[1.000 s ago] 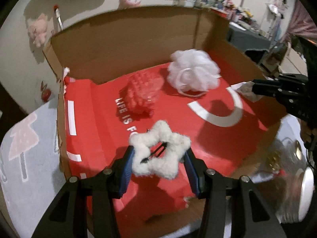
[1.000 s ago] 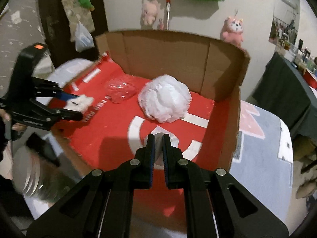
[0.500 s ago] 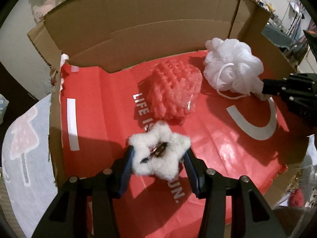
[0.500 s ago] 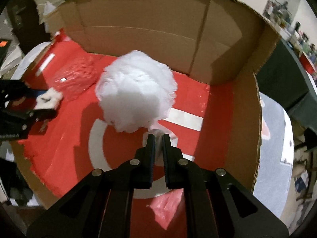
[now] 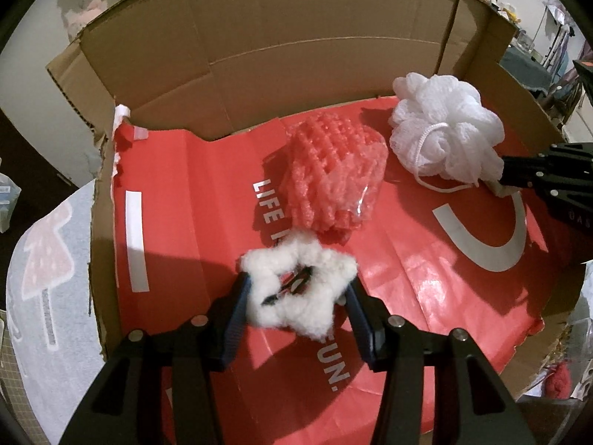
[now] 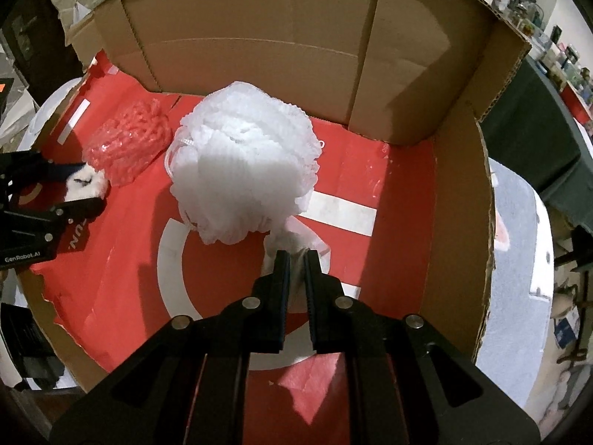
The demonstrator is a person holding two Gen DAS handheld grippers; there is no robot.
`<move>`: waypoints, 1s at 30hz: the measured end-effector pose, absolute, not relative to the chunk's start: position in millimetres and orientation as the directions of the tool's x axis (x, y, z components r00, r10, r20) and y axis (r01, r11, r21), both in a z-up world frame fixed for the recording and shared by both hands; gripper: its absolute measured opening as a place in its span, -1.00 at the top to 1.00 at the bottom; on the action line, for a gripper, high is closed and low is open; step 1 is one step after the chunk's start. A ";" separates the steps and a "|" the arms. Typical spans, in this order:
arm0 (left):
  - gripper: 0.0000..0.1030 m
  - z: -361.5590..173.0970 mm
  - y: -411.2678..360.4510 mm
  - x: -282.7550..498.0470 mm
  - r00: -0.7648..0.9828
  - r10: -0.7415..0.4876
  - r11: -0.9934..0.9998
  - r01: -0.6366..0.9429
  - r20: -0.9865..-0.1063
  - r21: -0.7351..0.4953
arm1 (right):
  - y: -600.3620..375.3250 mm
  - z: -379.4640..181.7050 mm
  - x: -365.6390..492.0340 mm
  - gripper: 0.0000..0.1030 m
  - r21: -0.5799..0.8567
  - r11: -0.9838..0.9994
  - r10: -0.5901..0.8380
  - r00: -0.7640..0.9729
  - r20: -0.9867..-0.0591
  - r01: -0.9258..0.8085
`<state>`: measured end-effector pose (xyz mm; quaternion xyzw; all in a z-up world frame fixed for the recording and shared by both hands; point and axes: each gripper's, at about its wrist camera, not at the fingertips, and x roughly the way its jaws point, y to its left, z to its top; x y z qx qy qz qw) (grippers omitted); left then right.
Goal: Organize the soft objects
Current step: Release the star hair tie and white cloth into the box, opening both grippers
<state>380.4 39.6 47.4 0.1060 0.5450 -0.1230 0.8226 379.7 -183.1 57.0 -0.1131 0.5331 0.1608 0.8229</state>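
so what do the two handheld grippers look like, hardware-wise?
Both match: the left gripper and right gripper have matte black angular frames with triangular cutouts and silver round bolts. Their fingers carry ribbed dark blue pads. White "GenRobot.AI" lettering marks the left gripper's side in the right wrist view. No cables or sleeves visible.

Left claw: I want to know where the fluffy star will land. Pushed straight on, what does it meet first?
Probably the red liner on the box floor, just short of the pink foam netting; depth is uncertain.

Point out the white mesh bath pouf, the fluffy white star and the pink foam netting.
white mesh bath pouf [image 6: 244,163]: right wrist view, middle.
fluffy white star [image 5: 296,313]: left wrist view, lower rim.
pink foam netting [image 5: 330,170]: left wrist view, centre.
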 end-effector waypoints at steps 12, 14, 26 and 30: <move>-0.20 51.8 37.5 370.5 0.387 -0.093 0.944 0.326 -0.917 0.042 | -182.1 56.2 378.6 0.58 -0.003 0.922 0.156 0.378 -0.913 -0.387; -0.24 54.0 36.7 368.0 0.391 -0.097 0.944 0.329 -0.915 0.041 | -182.4 56.8 378.8 0.50 0.007 0.921 0.167 0.376 -0.911 -0.390; -0.65 99.2 36.2 324.3 0.510 -0.145 0.947 0.320 -0.848 0.030 | -184.3 91.4 357.3 -0.12 -0.002 0.916 0.193 0.446 -0.874 -0.401; -0.78 127.0 37.4 296.7 0.572 -0.182 0.950 0.312 -0.800 0.007 | -188.2 118.0 335.1 -0.32 -0.016 0.921 0.200 0.505 -0.840 -0.390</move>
